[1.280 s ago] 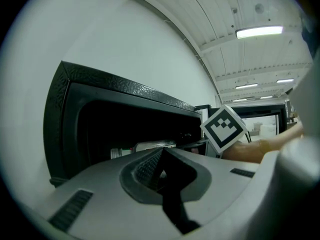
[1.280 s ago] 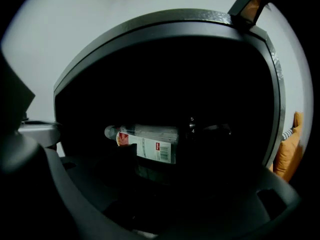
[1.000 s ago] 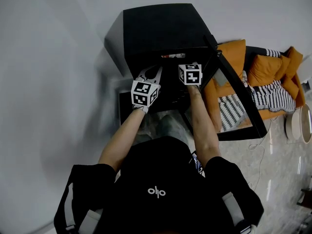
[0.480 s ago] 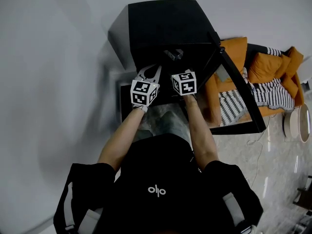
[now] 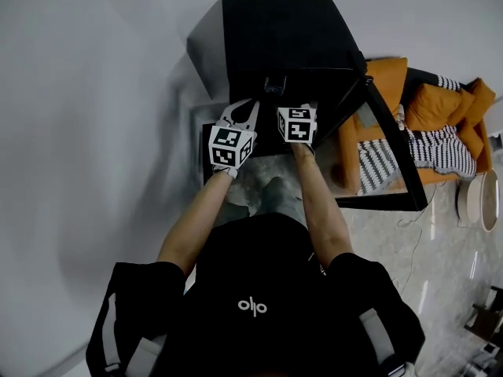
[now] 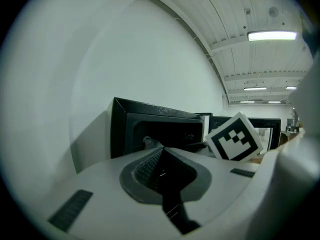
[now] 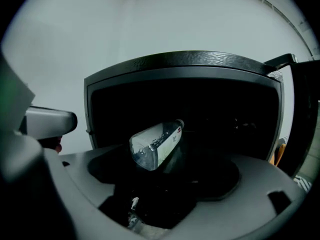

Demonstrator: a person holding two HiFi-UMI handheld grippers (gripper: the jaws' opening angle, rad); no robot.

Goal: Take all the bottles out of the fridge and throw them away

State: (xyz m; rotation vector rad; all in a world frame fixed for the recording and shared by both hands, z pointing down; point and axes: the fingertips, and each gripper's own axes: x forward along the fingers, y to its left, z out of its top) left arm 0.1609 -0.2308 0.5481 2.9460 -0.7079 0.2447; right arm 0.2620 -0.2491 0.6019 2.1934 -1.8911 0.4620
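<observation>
Right gripper (image 7: 165,170): jaws wide and opening, pads not pressing on anything. Between and just above them, 1 clear plastic bottle (image 7: 155,144), tilted, base toward the camera, cap end pointing into the dark inside of the fridge (image 7: 185,64). Seen from the head view, sits at the front edge of the fridge's opening, just beyond the right gripper's marker cube (image 5: 297,124). Whether touching a jaw or free: cannot tell.

Left gripper (image 6: 161,156): jaws together, nothing between them. Hangs just beside the right gripper, toward the left side of the opening, tips aimed at the fridge.

Fridge black, backed against a white wall (image 5: 78,132), with its door (image 5: 385,148) swung open to the right. Past the door, an orange sofa (image 5: 440,100) with striped cushions.
</observation>
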